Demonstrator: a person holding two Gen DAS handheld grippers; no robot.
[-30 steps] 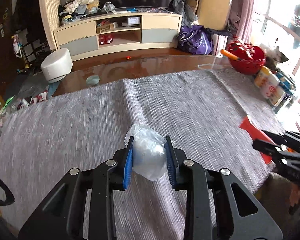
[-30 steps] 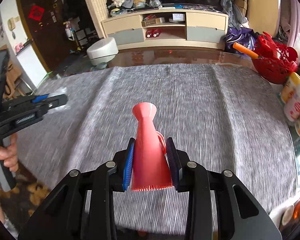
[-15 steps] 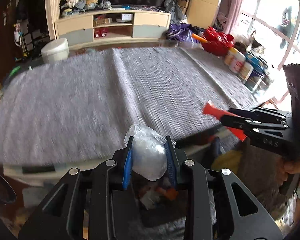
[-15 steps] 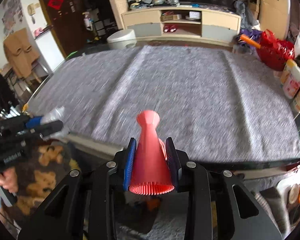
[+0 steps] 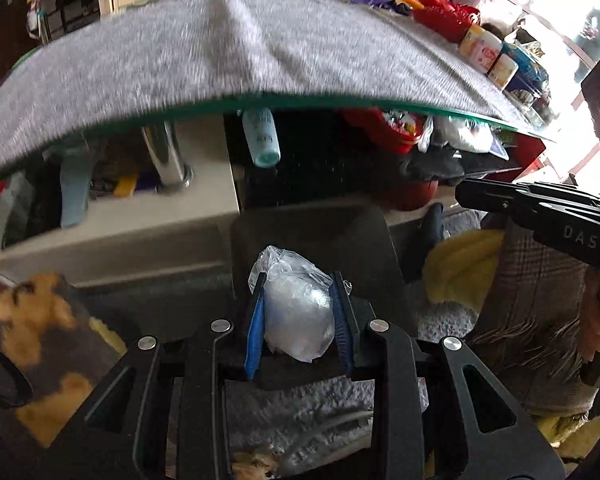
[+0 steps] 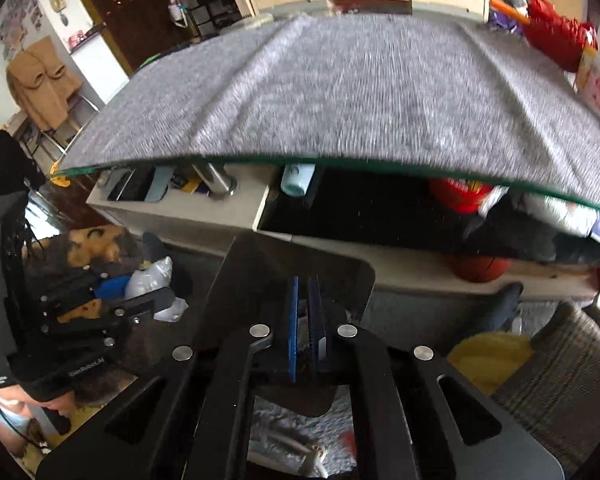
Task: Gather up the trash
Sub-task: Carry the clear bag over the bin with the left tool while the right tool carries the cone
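Note:
My left gripper (image 5: pixel 299 286) is shut on a crumpled clear plastic bag (image 5: pixel 296 304) and holds it over a dark bin (image 5: pixel 312 236) on the floor in front of the table. The bag and left gripper also show in the right wrist view (image 6: pixel 148 280). My right gripper (image 6: pixel 305 280) is shut with nothing between its blue pads, right over the same dark bin (image 6: pixel 296 264). The red cone is not in view. The right gripper shows at the right of the left wrist view (image 5: pixel 460 194).
The grey-cloth glass table (image 5: pixel 236 48) is above and ahead, its edge close. A shelf under it holds a pale blue bottle (image 5: pixel 260 136) and red containers (image 5: pixel 384 128). A plaid cushion (image 5: pixel 540 288), yellow cloth (image 5: pixel 456 268) and a patterned rug (image 5: pixel 40 320) lie around the bin.
Both grippers dropped from the tabletop to below the table edge, over the bin. The red cone has left my right gripper, whose jaws are now closed together.

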